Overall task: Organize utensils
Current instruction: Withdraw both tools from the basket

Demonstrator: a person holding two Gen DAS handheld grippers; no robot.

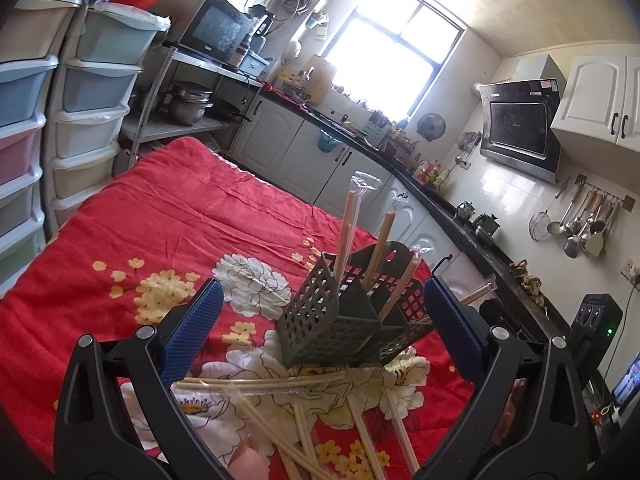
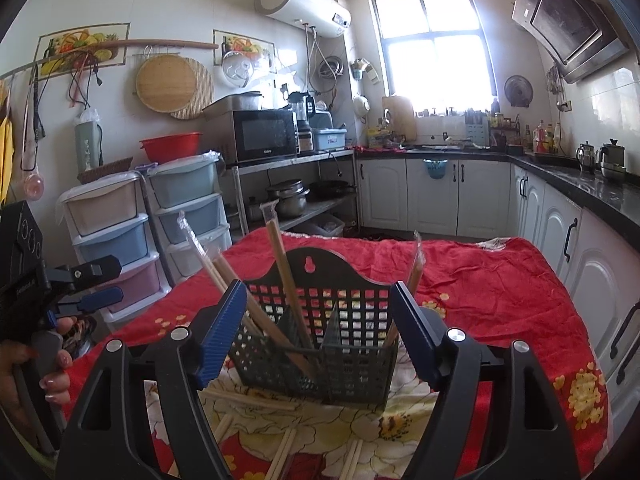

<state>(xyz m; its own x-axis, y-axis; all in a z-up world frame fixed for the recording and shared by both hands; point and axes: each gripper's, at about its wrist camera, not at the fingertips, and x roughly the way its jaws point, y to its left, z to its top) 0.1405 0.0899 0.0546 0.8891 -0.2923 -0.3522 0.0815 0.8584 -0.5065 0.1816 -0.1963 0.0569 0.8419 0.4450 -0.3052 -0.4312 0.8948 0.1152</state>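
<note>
A dark perforated utensil holder (image 1: 352, 312) stands on the red floral cloth (image 1: 160, 216); it also shows in the right wrist view (image 2: 320, 344). Several wrapped chopstick pairs (image 1: 348, 220) stand in its compartments, seen too in the right wrist view (image 2: 286, 276). More wrapped chopsticks (image 1: 280, 384) lie loose on the cloth in front of the holder, also in the right wrist view (image 2: 256, 396). My left gripper (image 1: 320, 320) is open and empty, just before the holder. My right gripper (image 2: 320, 312) is open and empty, its fingers either side of the holder's front.
Stacked plastic drawers (image 1: 84, 92) stand left of the table. A kitchen counter with white cabinets (image 2: 560, 216) runs along the right. A metal rack with a microwave (image 2: 264, 136) stands behind. The left gripper and hand show at the left (image 2: 80, 292).
</note>
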